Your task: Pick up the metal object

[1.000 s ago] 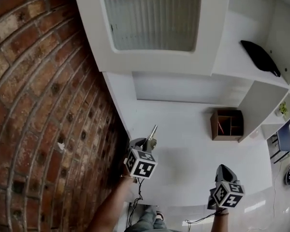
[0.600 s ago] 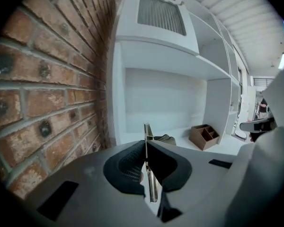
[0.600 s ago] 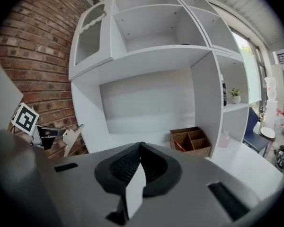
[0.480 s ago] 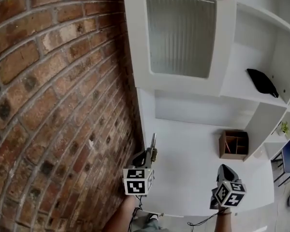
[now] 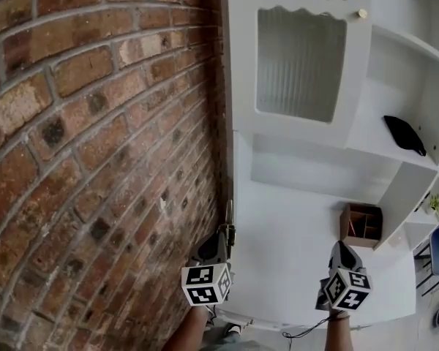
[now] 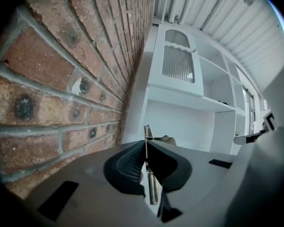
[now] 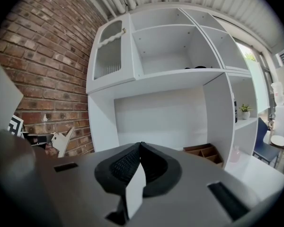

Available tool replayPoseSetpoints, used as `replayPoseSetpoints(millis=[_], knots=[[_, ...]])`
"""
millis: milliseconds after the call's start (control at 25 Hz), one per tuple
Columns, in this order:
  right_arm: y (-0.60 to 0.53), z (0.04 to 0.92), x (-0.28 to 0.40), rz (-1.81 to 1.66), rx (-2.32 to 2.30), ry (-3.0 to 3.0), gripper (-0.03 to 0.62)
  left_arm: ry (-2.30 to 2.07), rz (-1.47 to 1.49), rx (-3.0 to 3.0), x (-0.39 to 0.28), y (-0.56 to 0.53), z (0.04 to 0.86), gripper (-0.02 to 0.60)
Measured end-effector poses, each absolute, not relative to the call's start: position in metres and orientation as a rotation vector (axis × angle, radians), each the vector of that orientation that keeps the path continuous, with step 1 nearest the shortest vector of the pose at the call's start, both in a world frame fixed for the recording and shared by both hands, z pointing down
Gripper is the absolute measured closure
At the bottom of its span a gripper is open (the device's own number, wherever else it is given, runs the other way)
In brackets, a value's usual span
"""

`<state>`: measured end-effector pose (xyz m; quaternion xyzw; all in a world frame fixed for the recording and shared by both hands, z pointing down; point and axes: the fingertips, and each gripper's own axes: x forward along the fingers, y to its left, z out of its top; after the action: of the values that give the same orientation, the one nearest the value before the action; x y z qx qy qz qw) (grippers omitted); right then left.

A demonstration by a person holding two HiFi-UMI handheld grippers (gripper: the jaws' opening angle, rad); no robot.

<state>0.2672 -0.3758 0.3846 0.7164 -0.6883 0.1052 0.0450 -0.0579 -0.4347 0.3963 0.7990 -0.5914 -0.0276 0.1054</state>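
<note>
Gripping of the metal object (image 5: 229, 214) was found to be accomplished. The left gripper (image 5: 221, 241) was clenched on it, the thin flat strip pinched edge-on between the pads with its free end projecting past the fingertips. The object appeared raised off the white counter (image 5: 300, 262) and was held just beside the brick wall (image 5: 95, 159). The right gripper (image 5: 342, 258) was closed on nothing and was held well apart at the right, over the counter's front part.

The pick-up was judged essentially complete. For the step to be done well, a firm clamp was considered necessary, since a thin smooth strip could be expected to slide or pivot between the pads. Clearance from the brickwork was also advised, as a knock there could twist the strip loose. A straight, unhurried lift was recommended, with the projecting end watched. The wooden box (image 5: 364, 225) at the counter's back right was noted well apart and posed no obstruction.
</note>
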Motion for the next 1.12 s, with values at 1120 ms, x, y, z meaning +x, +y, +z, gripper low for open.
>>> replayPoseSetpoints(millis=[1120], knots=[[-0.374, 0.388, 0.240, 0.266, 2.117, -2.112, 0.592, -1.751, -0.029, 2.410, -0.064, -0.430, 0.395, 0.566]])
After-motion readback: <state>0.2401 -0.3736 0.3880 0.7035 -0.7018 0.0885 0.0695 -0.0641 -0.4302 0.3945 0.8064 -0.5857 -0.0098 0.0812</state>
